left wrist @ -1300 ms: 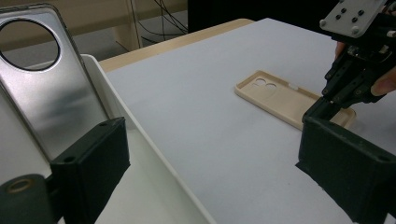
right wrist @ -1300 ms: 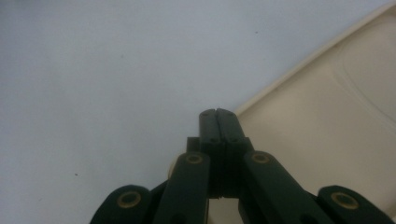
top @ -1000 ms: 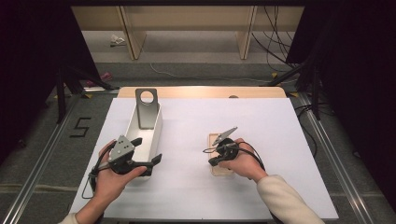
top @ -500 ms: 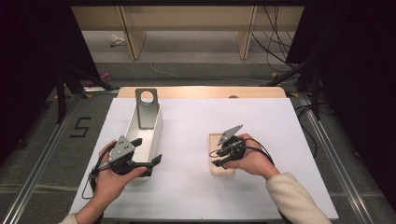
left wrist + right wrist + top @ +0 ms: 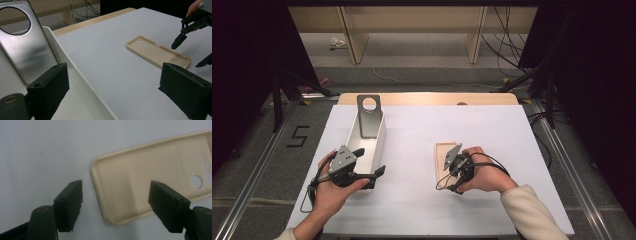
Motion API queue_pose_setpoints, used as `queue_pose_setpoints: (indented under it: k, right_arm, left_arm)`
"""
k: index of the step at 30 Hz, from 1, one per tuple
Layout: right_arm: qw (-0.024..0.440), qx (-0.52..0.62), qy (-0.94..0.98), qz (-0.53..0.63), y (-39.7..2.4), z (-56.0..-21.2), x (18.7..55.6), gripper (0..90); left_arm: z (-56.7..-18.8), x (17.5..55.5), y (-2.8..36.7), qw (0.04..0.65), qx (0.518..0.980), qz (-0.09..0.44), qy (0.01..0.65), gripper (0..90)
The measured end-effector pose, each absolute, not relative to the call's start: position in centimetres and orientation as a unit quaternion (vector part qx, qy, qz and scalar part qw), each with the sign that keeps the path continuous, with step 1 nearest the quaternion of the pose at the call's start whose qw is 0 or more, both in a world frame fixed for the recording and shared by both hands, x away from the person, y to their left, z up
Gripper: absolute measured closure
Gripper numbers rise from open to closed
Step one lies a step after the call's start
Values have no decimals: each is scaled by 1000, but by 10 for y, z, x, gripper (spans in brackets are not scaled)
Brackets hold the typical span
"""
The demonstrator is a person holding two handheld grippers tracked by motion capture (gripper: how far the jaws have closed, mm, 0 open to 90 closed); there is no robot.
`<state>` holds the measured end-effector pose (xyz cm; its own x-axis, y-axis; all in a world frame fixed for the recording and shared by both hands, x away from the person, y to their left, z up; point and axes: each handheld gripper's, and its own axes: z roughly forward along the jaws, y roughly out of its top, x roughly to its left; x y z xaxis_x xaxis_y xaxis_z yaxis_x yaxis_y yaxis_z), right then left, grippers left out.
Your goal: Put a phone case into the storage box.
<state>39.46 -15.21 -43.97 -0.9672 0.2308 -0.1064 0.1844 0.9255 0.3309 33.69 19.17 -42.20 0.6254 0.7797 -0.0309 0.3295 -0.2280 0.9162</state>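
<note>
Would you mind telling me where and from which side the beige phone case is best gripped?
Grip the phone case by its raised rim, across the short end away from the camera holes. It lies flat on the white table with its hollow side up, so the thin upright wall is probably the only part that jaws can pinch. Come from above with the right tool, one jaw inside, one outside.

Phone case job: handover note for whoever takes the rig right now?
Right gripper: open, fingers have just been opening, nothing gripped; it hangs over the near end of the case.
Left gripper: open, at the near end of the white tray, one finger inside it, one outside.
Case: flat on the mat, hollow side up, free of both grippers.
Metal plate: leaning upright at the tray's far end.
Done: case set down and let go.
Left: probably the plate; untouched so far.
</note>
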Motion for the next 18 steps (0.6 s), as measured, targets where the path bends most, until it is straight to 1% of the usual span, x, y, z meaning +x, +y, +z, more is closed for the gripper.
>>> queue_pose_setpoints:
  k: [10,18]
  right_arm:
    - [88,63,989,103,-140,-449,392,331]
    - [106,47,990,80,-136,-452,394,366]
  left_arm:
    - [-421,336,190,500,751,226,366,82]
    - [-421,336,189,500,752,227,363,82]
